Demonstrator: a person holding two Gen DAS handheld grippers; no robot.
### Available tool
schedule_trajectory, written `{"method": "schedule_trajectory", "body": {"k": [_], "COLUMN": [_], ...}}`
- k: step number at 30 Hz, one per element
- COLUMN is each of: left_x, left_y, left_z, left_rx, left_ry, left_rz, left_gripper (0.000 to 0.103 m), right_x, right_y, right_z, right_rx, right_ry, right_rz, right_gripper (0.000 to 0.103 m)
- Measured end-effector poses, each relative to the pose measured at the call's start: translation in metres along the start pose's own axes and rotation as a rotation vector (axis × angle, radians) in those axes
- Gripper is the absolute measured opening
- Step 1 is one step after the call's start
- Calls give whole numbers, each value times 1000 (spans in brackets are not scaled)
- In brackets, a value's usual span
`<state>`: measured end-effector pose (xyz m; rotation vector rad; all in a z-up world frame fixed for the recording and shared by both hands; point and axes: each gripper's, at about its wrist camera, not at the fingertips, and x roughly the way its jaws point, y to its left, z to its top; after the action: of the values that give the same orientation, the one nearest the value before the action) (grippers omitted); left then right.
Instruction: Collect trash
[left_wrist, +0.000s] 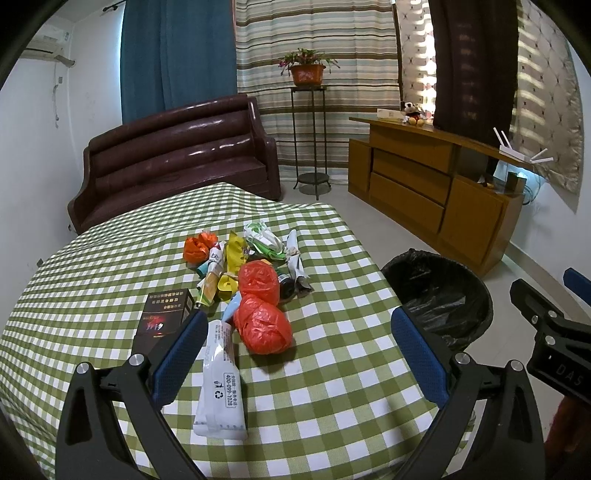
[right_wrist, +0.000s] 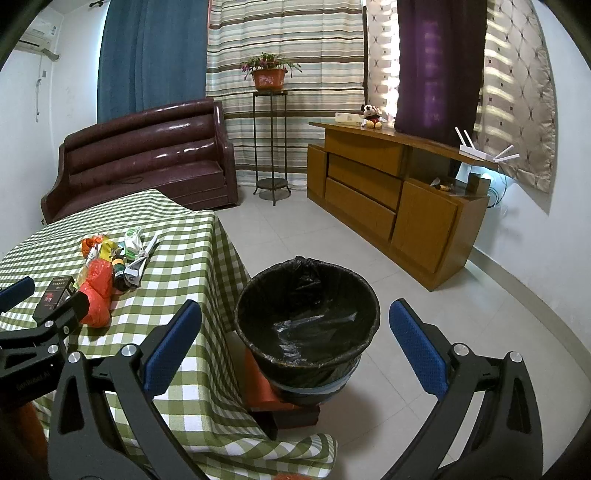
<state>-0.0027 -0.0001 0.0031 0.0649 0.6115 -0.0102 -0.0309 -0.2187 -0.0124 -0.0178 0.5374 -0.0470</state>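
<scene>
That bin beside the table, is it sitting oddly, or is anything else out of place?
Yes. The black-lined bin is not on the floor: it is perched on a reddish-brown box smaller than its base, overhanging it. The tablecloth also drags onto the floor at the near corner. The bin looks empty.

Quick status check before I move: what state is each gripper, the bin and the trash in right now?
left gripper: open, empty, over the table.
right gripper: open, empty, above the bin.
trash bin: open, black liner, no trash visible inside.
trash pile: on the checked tablecloth, uncollected.
white tube: lying flat between the left fingers.
dark box: flat, closed.
</scene>
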Motion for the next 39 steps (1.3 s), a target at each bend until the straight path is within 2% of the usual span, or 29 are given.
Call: {"method": "schedule_trajectory", "body": {"k": [39], "left_x": [3], "left_y": [1], "left_z": [-1], "left_rx": [-3], "left_ry": [7], "left_rz": [-2], "left_gripper": [97], "right_x": [1], "right_y": [0], "right_z": [-1], "right_rx": [4], "right_ry": [2], "right_rz": [2], "right_gripper": [99]}}
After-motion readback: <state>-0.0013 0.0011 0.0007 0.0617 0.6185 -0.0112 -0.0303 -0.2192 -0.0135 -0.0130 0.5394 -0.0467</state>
